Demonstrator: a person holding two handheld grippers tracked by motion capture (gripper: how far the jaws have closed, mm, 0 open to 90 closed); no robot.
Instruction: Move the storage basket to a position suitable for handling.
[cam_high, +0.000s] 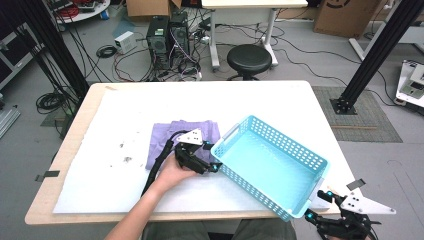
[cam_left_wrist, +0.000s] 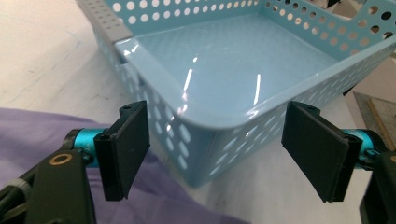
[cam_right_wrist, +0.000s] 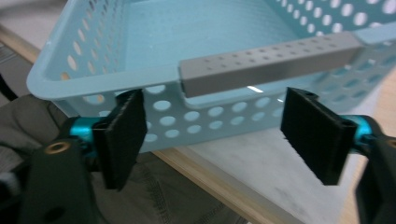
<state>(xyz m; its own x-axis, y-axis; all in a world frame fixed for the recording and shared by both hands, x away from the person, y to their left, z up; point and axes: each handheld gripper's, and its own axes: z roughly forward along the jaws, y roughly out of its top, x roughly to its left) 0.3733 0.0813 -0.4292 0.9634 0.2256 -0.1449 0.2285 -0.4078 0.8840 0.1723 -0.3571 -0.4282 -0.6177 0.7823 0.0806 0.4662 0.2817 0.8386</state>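
So the blue basket (cam_high: 272, 165) sits diagonal on the table (cam_high: 300, 100), near end poking past the front edge. My left gripper (cam_high: 212, 166) is wide open, w/ the basket's far corner between the pads, not touching, purple cloth (cam_high: 165, 140) under it. Right gripper (cam_high: 316, 207) is spread open too, just short of the grey handle (cam_right_wrist: 268, 65), holding nothing.

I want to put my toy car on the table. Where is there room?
The white sheet is bare behind the purple cloth and the light blue holed plastic basket, and along the left side. It is crowded between cloth and basket, where the left gripper sits.
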